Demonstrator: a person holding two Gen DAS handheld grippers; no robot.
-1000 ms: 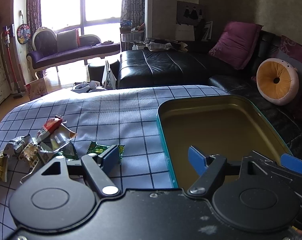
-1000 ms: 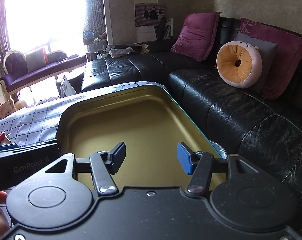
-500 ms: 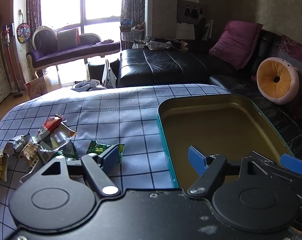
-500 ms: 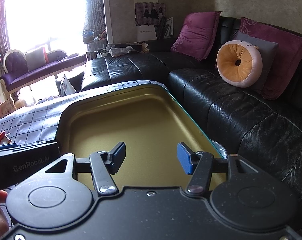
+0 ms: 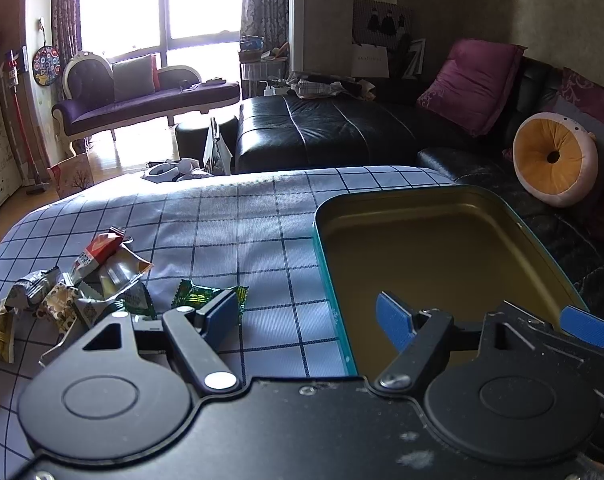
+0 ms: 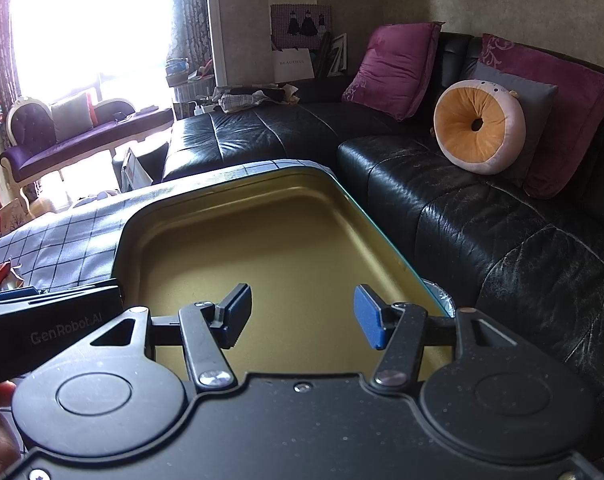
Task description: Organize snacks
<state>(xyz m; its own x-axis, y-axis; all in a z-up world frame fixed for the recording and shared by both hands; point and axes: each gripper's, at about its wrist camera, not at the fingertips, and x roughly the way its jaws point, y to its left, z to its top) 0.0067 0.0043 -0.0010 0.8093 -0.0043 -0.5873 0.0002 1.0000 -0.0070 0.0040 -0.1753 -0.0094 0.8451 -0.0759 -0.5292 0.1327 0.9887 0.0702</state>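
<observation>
A pile of snack packets (image 5: 82,284) lies on the checked tablecloth at the left, with a green packet (image 5: 206,296) nearest my left gripper. A teal tin with a gold inside (image 5: 434,248) stands empty on the right of the table. My left gripper (image 5: 306,316) is open, straddling the tin's left rim (image 5: 326,280), nothing between its fingers. My right gripper (image 6: 302,316) hovers open over the tin's gold floor (image 6: 286,256), holding nothing. A red packet (image 6: 2,274) shows at the left edge of the right wrist view.
A black leather sofa (image 6: 482,216) runs close along the table's right and far sides, with a round orange cushion (image 6: 478,126) and purple pillows (image 5: 474,80). The checked tablecloth (image 5: 230,220) covers the table. A purple chaise (image 5: 142,100) stands by the window.
Both views have shifted only slightly. Both grippers stay open and the snacks and tin have not moved.
</observation>
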